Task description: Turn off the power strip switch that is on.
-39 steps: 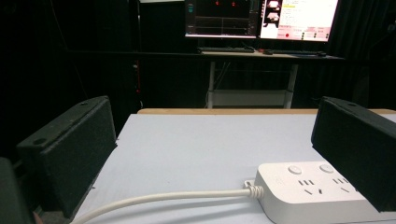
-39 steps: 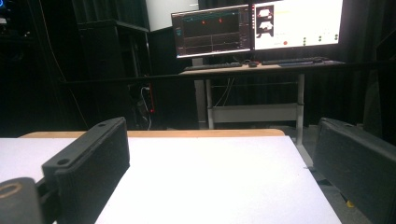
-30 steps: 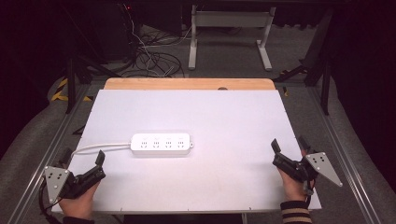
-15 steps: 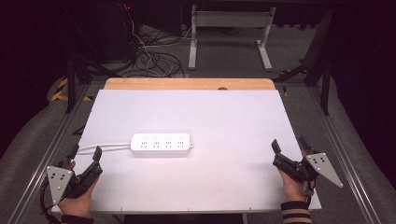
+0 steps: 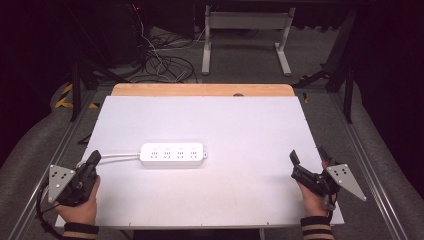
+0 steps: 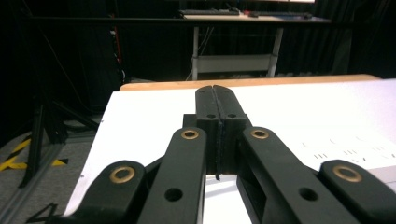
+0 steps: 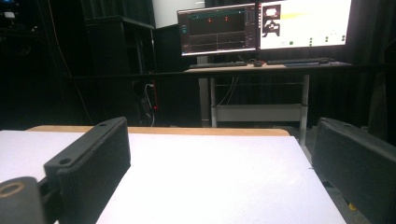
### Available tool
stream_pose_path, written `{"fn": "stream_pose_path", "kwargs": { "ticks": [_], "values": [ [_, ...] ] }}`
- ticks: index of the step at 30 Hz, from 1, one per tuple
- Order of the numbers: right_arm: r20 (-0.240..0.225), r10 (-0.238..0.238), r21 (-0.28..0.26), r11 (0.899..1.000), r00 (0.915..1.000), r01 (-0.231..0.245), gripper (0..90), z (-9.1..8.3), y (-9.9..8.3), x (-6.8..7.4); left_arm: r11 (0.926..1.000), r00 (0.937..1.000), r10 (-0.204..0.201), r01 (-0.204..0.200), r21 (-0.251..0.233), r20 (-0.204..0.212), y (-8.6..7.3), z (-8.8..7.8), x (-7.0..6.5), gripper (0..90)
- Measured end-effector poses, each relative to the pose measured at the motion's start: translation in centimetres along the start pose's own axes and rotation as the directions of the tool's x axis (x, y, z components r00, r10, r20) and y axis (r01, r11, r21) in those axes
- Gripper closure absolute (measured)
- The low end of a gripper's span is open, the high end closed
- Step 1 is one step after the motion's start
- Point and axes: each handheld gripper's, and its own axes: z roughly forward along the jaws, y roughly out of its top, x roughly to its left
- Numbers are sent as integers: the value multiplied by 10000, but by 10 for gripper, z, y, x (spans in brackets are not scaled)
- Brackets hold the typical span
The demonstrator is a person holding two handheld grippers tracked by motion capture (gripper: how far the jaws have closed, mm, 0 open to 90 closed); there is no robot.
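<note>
High view: white power strip [image 5: 172, 154] lies left of center on the white tabletop [image 5: 240, 125], cord [image 5: 117, 156] running toward left gripper [image 5: 94, 159]; right gripper [image 5: 307, 160] well apart. Left gripper view: jaws pressed together, empty. Right gripper view: jaws spread wide, empty; monitors [image 7: 264, 25] beyond.

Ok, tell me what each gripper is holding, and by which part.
Nothing is held. The left gripper is shut on empty air beside the power strip; the right gripper is open above the bare white table.
</note>
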Motion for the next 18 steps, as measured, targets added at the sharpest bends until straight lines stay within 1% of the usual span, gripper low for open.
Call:
{"fn": "stream_pose_path", "kwargs": {
  "ticks": [2,4,5,7,8,10,11,13,14,15,16,17,18],
  "values": [
    [-30,-10,57,10000,10000,11,53,0,0,0,9998,9998,187,-188,85,68,7,7,-3,900],
    [-38,-31,78,10000,10000,32,55,0,0,0,9996,9997,117,-122,254,212,13,18,-7,900],
    [-52,7,56,10000,10000,-7,57,1,0,0,9991,9996,18,-30,419,296,16,24,-9,900],
    [-51,26,54,10000,10000,-26,61,1,0,0,9963,9989,67,-107,858,468,22,37,-16,900],
    [-73,39,74,10000,10000,-38,63,1,0,0,9938,9981,137,-201,1092,599,26,43,-20,900],
    [-91,83,78,9999,9999,-83,65,1,1,-1,9893,9958,286,-406,1398,871,34,54,-30,900],
    [-71,113,77,9999,9999,-112,66,1,1,-2,9851,9940,321,-491,1649,1046,40,60,-35,900],
    [-55,156,63,9999,9999,-156,67,0,2,-3,9746,9911,462,-722,2121,1252,49,73,-44,900],
    [-60,152,71,9999,9999,-152,67,0,2,-4,9653,9884,541,-882,2458,1421,54,80,-48,900],
    [-32,164,71,9998,9999,-164,67,0,2,-4,9576,9878,681,-1041,2687,1402,57,87,-52,900],
    [-27,183,54,9998,9998,-183,67,0,2,-4,9508,9865,731,-1132,2884,1463,60,92,-56,900],
    [-43,189,47,9998,9998,-189,67,-1,3,-5,9387,9842,745,-1236,3218,1607,62,99,-60,900],
    [-29,196,30,9998,9998,-196,68,-1,3,-5,9250,9833,866,-1390,3535,1601,63,106,-65,900]
  ]
}}
